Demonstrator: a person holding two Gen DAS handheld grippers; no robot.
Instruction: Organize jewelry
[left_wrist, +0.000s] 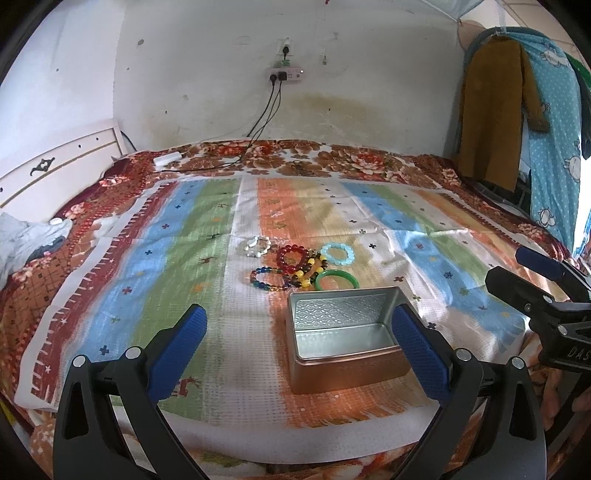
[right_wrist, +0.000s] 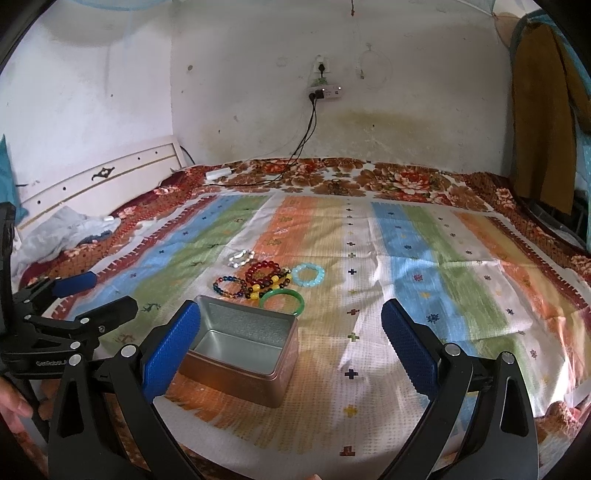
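Note:
An open, empty metal tin (left_wrist: 343, 338) (right_wrist: 242, 349) stands on the striped cloth. Just beyond it lie several bracelets: a green bangle (left_wrist: 337, 279) (right_wrist: 282, 298), a light blue bead bracelet (left_wrist: 337, 254) (right_wrist: 308, 274), a red bead bracelet (left_wrist: 293, 257) (right_wrist: 263, 271), a multicoloured one (left_wrist: 269, 280) (right_wrist: 229, 286), a yellow and dark one (left_wrist: 312, 271) (right_wrist: 271, 286) and a white one (left_wrist: 257, 246) (right_wrist: 241, 257). My left gripper (left_wrist: 299, 345) is open and empty, near the tin. My right gripper (right_wrist: 291, 345) is open and empty, right of the tin.
The striped cloth (left_wrist: 184, 258) (right_wrist: 424, 280) covers a floral bedspread (left_wrist: 332, 158). Cables (left_wrist: 258, 140) and a white adapter (left_wrist: 168, 159) lie at the far edge. A headboard (left_wrist: 55, 170) and crumpled cloth (left_wrist: 26, 240) are left; hanging clothes (left_wrist: 495, 110) are right.

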